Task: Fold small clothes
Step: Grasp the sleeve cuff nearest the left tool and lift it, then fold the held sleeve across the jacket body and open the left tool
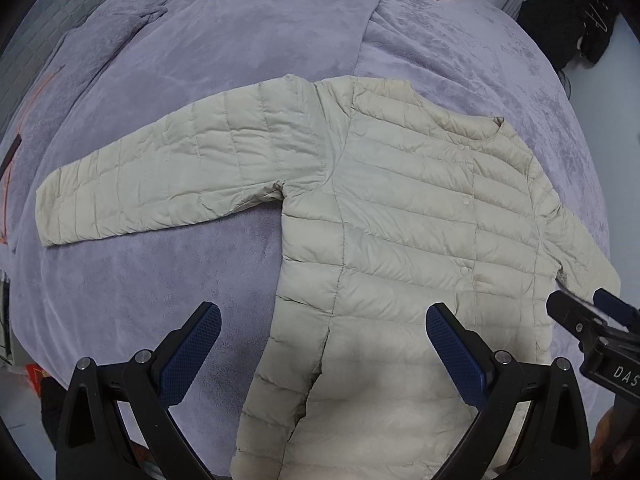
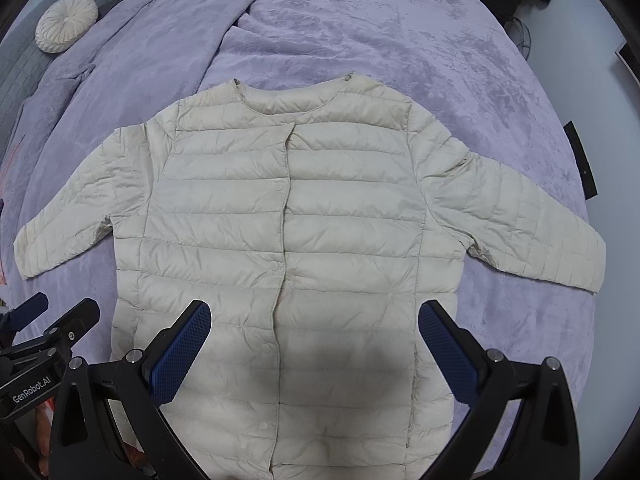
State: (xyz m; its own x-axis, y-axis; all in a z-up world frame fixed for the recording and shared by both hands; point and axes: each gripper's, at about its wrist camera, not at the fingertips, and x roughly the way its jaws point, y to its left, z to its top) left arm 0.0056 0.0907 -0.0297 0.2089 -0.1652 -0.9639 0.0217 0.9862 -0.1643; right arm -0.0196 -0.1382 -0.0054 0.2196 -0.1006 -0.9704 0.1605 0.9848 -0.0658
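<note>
We hold both hand-held grippers wide over the cream quilted puffer jacket (image 2: 288, 216), collar at 12 o'clock; the left hand-held gripper (image 1: 324, 344) is nearer the outstretched 9 o'clock sleeve (image 1: 152, 176)

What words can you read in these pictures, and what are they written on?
"GenRobot.AI": white letters on the black body of the left gripper, seen in the right wrist view.
"DAS": white letters on the black body of the right gripper, seen in the left wrist view; the frame edge cuts the word off.
The cream puffer jacket shows no readable label.
</note>
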